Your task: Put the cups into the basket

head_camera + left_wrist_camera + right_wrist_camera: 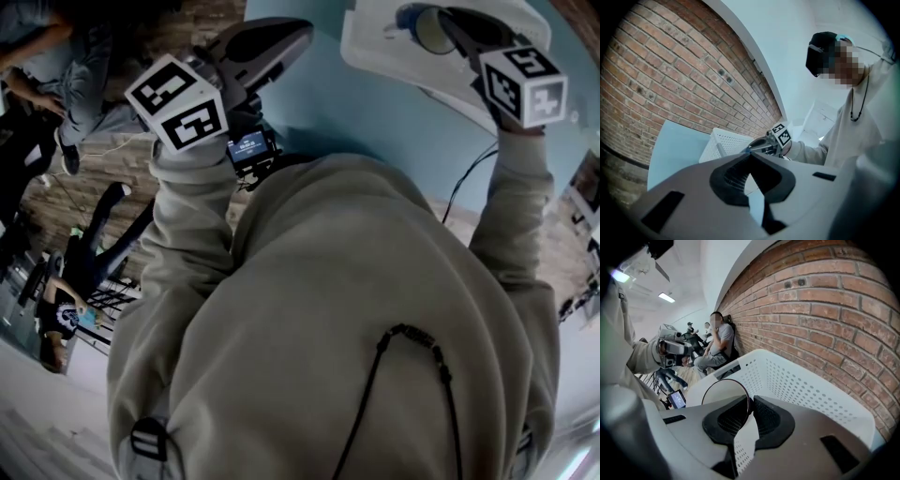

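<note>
My right gripper (452, 26) hangs over the white perforated basket (375, 42) at the top right of the head view. It is shut on the thin dark rim of a cup (427, 28). In the right gripper view the jaws (751, 405) pinch that rim, the round cup (724, 394) stands to their left, and the basket (801, 385) lies just beyond and below. My left gripper (277, 42) is off to the left over the light blue table (375, 122); its jaws (750, 159) meet at the tips with nothing between them. From there the basket (724, 143) shows ahead.
A brick wall (825, 310) runs close behind the basket. A person (719, 341) sits against it further off, and other people and gear stand on the wooden floor (103, 159) left of the table. My own hooded top (356, 309) fills most of the head view.
</note>
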Action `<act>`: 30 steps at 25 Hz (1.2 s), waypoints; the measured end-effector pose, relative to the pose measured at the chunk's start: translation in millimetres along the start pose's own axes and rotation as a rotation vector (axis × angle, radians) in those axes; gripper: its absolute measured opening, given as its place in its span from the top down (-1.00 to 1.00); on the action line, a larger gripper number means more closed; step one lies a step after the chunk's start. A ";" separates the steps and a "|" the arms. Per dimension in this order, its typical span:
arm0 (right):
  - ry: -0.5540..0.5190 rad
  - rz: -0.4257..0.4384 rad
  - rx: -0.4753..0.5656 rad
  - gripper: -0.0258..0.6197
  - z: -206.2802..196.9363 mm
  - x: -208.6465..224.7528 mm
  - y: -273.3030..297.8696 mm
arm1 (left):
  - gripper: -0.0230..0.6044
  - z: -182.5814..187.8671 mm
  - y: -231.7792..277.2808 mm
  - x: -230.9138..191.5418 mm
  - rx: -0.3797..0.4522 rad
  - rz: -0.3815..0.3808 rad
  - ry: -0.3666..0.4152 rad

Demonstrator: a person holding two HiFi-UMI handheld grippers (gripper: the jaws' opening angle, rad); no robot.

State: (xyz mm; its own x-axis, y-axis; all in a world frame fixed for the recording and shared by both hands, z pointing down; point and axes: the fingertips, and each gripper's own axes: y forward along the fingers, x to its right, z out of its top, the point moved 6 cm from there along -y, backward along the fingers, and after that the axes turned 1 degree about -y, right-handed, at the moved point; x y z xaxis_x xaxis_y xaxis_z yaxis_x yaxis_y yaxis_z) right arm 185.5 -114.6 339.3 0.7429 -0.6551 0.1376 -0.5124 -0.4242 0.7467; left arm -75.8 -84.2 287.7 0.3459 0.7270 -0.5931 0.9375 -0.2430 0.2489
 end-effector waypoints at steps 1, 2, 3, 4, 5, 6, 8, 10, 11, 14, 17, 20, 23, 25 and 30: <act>-0.011 -0.007 -0.020 0.76 -4.3 2.2 7.4 | 0.94 -1.3 0.0 -1.2 -0.002 0.003 -0.003; -0.029 -0.018 -0.041 0.76 -8.4 4.6 15.2 | 0.94 -2.0 0.0 -2.5 -0.002 0.006 -0.004; -0.046 -0.029 -0.063 0.76 -12.6 7.0 23.1 | 0.94 -2.2 0.0 -3.7 -0.002 0.009 -0.006; -0.059 -0.037 -0.083 0.76 -17.2 9.3 30.8 | 0.94 -2.2 -0.1 -4.8 -0.001 0.012 -0.007; -0.064 -0.038 -0.101 0.76 -22.2 11.1 38.1 | 0.94 -2.3 -0.4 -5.7 -0.001 0.013 -0.009; -0.061 -0.033 -0.115 0.76 -27.2 12.5 44.7 | 0.94 -2.5 -1.0 -6.5 -0.001 0.015 -0.012; -0.047 -0.022 -0.142 0.76 -36.5 15.1 55.8 | 0.94 -3.3 -2.3 -8.3 0.000 0.020 -0.017; -0.045 -0.014 -0.174 0.76 -44.9 17.9 67.5 | 0.94 -4.7 -2.9 -10.2 -0.001 0.024 -0.021; -0.048 -0.010 -0.192 0.76 -49.1 19.0 73.6 | 0.94 -5.5 -2.9 -11.0 -0.002 0.027 -0.022; -0.038 -0.005 -0.234 0.76 -60.5 23.5 87.9 | 0.94 -6.7 -2.3 -12.4 -0.005 0.030 -0.025; -0.008 0.009 -0.245 0.76 -68.2 26.2 96.3 | 0.94 -7.0 -2.0 -13.2 -0.006 0.033 -0.024; 0.003 0.017 -0.267 0.76 -75.6 25.9 103.9 | 0.94 -7.8 -2.9 -15.3 -0.005 0.039 -0.027; 0.003 0.016 -0.290 0.76 -82.4 25.2 108.9 | 0.94 -7.7 -3.4 -15.9 -0.005 0.041 -0.029; 0.013 0.013 -0.291 0.76 -86.6 25.2 111.3 | 0.94 -7.9 -3.9 -15.3 -0.004 0.042 -0.028; 0.046 0.014 -0.284 0.75 -94.1 28.2 115.1 | 0.94 -8.9 -4.4 -15.6 -0.003 0.041 -0.030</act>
State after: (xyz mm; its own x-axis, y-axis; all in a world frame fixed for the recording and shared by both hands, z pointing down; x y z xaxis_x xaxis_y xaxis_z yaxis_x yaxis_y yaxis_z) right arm 188.0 -123.0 490.4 0.7584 -0.6282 0.1737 -0.3864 -0.2187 0.8960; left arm -85.7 -88.8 302.7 0.3851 0.6967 -0.6052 0.9224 -0.2705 0.2756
